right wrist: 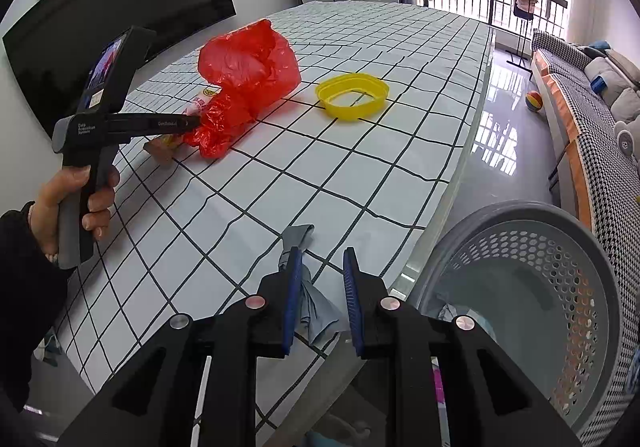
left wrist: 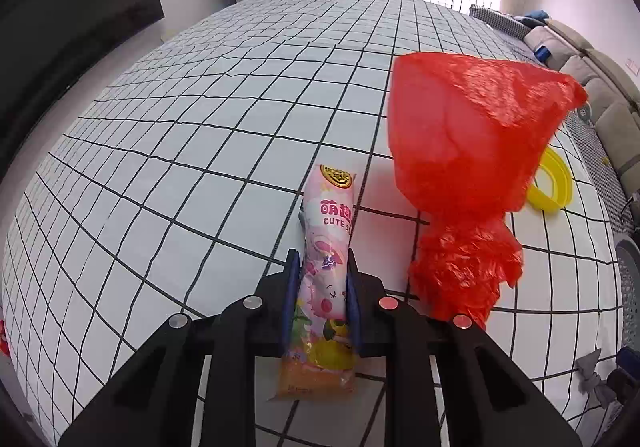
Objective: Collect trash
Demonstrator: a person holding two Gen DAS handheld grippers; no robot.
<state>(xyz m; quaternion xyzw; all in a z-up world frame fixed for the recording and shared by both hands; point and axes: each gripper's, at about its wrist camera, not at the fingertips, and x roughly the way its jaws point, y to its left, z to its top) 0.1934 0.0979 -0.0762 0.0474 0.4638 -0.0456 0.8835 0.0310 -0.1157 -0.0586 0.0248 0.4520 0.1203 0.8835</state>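
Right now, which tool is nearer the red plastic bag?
Left. The left tool, shut on the pink snack wrapper, sits right beside the red plastic bag. The right tool is far off at the table edge.

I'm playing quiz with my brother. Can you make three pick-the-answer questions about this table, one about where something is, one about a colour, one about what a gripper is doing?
1. Where is the basket?
A. On the table
B. Beside the table, lower down
C. On the sofa

2. What colour is the bag?
A. Red
B. Green
C. Blue

3. What is the left gripper doing?
A. Hanging open over nothing
B. Gripping the yellow ring
C. Gripping the wrapper

Answers: 1 B, it stands past the table edge. 2 A, it is plainly red. 3 C, both pads press the wrapper's sides.
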